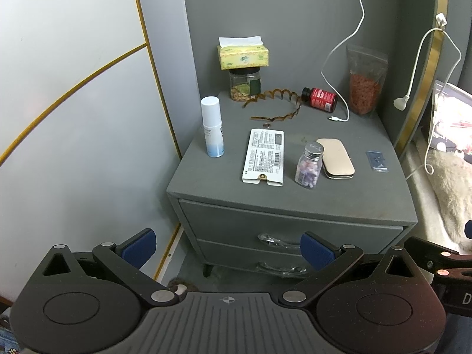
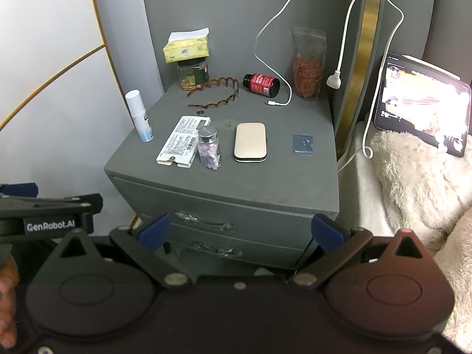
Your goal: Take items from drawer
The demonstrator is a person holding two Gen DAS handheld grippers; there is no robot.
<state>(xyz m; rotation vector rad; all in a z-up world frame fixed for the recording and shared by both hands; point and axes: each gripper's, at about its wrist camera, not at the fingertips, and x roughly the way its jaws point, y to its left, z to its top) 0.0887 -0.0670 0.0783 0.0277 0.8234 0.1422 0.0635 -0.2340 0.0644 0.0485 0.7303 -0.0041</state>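
Since both drawers (image 2: 224, 221) sit closed, I hold the left gripper (image 1: 228, 249) and right gripper (image 2: 240, 233) back — jaws released, empty. Upper handle (image 2: 203, 221) comes first, I judge.

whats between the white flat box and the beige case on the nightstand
A small glass pill bottle with a silver cap stands between the white box and the beige case, clearest in the right wrist view.

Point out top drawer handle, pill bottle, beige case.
top drawer handle (image 2: 203, 221), right wrist view, mid bar
pill bottle (image 2: 209, 149), right wrist view, glass body
beige case (image 1: 337, 156), left wrist view, lid centre
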